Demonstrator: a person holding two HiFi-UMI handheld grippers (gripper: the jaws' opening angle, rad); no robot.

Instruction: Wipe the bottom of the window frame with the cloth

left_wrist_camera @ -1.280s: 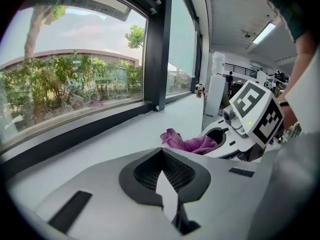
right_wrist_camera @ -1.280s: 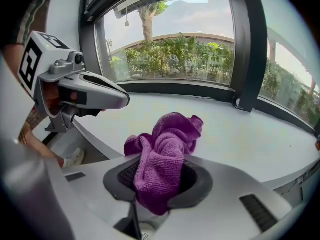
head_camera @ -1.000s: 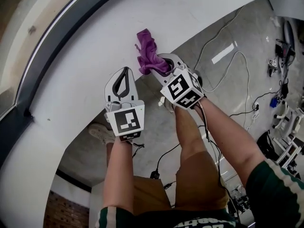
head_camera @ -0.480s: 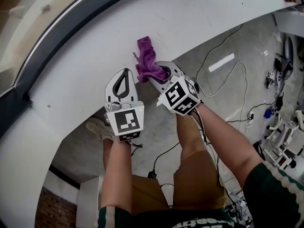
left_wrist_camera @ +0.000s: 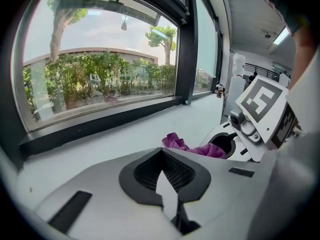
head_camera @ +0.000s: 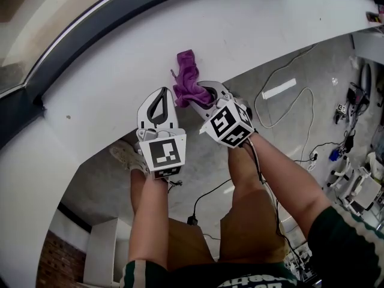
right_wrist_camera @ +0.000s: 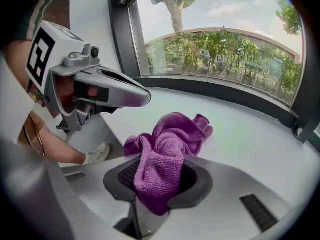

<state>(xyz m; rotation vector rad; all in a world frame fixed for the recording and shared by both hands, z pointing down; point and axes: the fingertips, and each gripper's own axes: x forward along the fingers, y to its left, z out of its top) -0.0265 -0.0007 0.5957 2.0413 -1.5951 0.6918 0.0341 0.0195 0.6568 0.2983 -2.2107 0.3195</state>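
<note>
In the head view, I am holding the crumpled purple microfibre cloth [head_camera: 187,77] in the right tool [head_camera: 201,96]. The cloth is resting on the broad white window sill [head_camera: 108,95], short of the dark bottom rail of the window frame [head_camera: 90,41]. The left tool [head_camera: 161,93] is hovering just beside it, over the sill's near edge.

In the left gripper view, that tool's jaws are pressing together with nothing between them, and the cloth is lying ahead and to the right.

In the right gripper view, the jaws are clamping a thick fold of the cloth. The loose remainder is spilling forward onto the sill, and the dark rail is running across well beyond it.

I judge the wiping step to be in hand but not yet reaching the frame. The next move is calling for me to push the cloth forward until it is touching the rail. Then I should press it down and sweep along the rail without loosening the grip.
</note>
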